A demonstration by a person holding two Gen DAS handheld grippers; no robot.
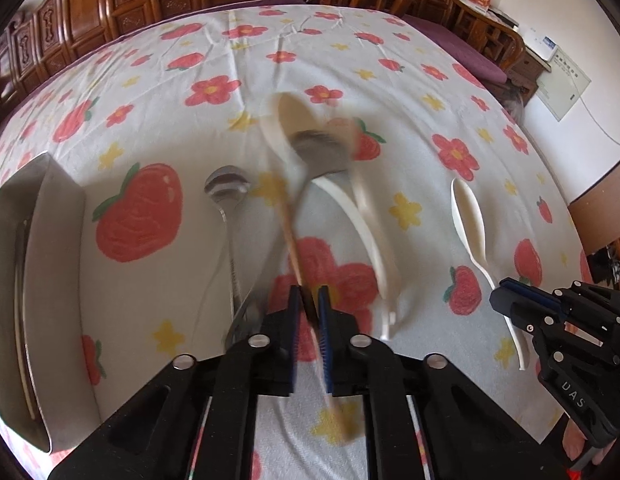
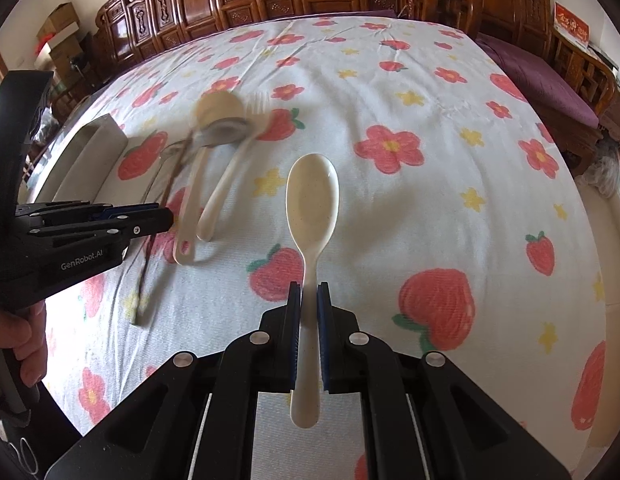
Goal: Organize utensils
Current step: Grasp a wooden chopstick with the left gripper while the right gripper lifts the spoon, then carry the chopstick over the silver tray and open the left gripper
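Your metal tray [image 1: 50,280] sits at the far left of the flowered bench [image 1: 389,60], nearest your left hand. Your right claw [image 2: 308,296] grips the cream spoon [image 2: 311,200] by its handle, bowl pointing straight ahead. Your left claw [image 1: 308,300] is pinched on a thin wooden handle [image 1: 292,232] running forward into the blurred utensil pile [image 1: 310,152].

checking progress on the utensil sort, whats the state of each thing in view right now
left gripper: shut on a thin wooden handle, blurred
right gripper: shut on the cream spoon
cream spoon: held by its handle, bowl facing up
metal spoon: lying on the cloth
white utensils: loose in a blurred pile with a fork
tray: on the cloth at the left, contents hard to tell
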